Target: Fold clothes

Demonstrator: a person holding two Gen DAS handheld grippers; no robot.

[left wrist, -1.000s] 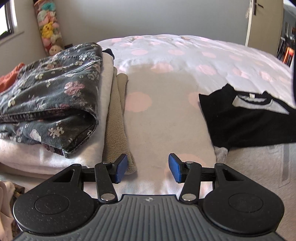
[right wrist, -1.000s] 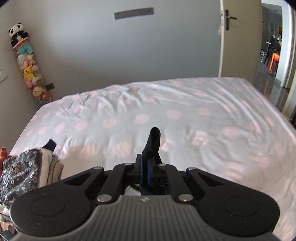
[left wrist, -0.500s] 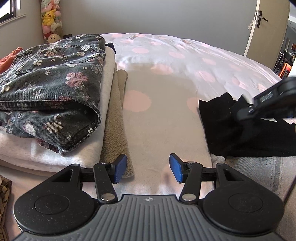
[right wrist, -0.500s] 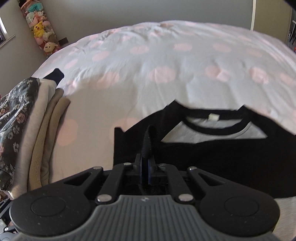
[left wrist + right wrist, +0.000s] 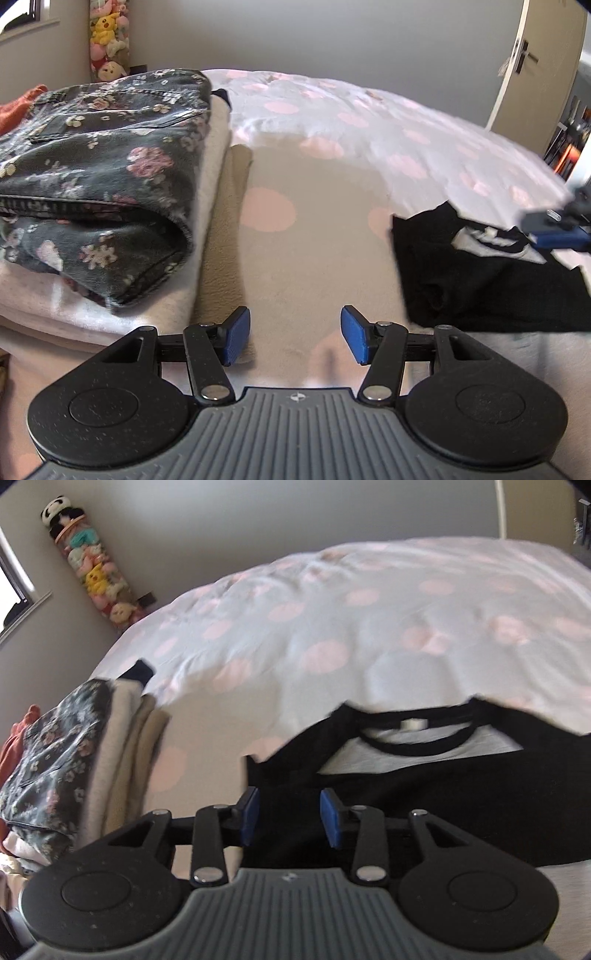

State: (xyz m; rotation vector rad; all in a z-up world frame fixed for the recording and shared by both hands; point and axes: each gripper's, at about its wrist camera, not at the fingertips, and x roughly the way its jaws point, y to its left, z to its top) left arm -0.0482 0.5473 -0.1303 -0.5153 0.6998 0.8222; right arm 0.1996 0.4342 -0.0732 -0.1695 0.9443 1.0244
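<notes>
Black-and-grey shirt (image 5: 424,794) lies flat on bed (image 5: 332,609) right under right gripper (image 5: 289,819), jaws just opened, part-open, gripping nothing; left gripper (image 5: 294,339) wide open, empty, shirt off to its right, so right is nearer.

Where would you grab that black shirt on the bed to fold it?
By its near left corner, coming down from the front. The shirt lies flat, collar away, and that corner's edge sits free on the bedspread, so the open right claw can pinch it.
</notes>
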